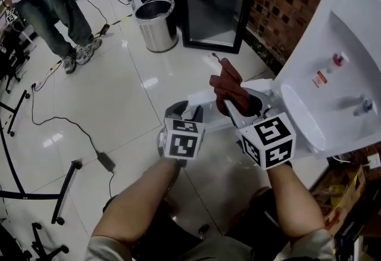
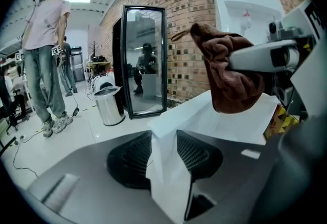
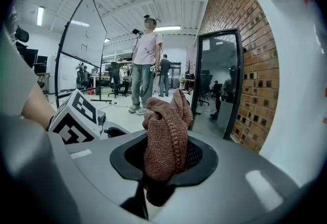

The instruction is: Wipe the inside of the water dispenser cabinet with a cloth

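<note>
Two grips | left gripper (image 1: 186, 114): cabinet door (image 2: 171, 177) | right gripper (image 1: 241, 105): cloth (image 3: 163, 136)

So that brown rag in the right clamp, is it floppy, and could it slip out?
Probably floppy: the cloth bunches into soft folds and sags around the right gripper. Likely light, since one pinch carries it. Its coarse knit ribs should catch in the grip, so slipping seems unlikely.

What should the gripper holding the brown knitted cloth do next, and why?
Probably push the right gripper and its brown knitted cloth forward and down into the cabinet of the white water dispenser. The left gripper clamps the white cabinet door, and the cloth is raised above it.
</note>
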Demonstrator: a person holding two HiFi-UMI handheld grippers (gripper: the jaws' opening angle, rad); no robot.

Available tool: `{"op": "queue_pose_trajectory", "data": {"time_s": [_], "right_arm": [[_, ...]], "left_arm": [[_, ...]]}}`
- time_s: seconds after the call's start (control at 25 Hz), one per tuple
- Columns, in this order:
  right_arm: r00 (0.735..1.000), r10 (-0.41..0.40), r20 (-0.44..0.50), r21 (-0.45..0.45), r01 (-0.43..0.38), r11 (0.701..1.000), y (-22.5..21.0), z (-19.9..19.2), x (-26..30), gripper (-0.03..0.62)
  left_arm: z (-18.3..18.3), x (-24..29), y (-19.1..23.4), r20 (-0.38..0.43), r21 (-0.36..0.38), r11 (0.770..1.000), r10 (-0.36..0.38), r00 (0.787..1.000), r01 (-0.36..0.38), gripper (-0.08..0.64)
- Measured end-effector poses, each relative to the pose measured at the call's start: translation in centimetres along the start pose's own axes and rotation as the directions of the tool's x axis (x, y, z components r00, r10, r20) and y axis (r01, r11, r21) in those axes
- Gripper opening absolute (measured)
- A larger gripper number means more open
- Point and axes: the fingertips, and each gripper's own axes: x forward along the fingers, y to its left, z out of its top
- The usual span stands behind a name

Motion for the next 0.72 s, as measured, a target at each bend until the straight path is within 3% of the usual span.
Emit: {"op": "queue_pose_trajectory", "data": {"time_s": [0.36,0.72], "right_arm": [[0.997,0.081,0.02,0.006,-0.081,0.997,3.8,1.6,4.8,0.11],[0.99,0.115,-0.083,-0.007,-0.116,0.993,4.3,-1.4,8.4,0.11]], "left_arm": [[0.0,0.5,0.1,0.006,0.007,1.0,0.023,1.0,-0.023,0.153],[-0.3,0.6,0.3,0.057,0.055,0.998,0.004,0.998,-0.007,0.15]]}}
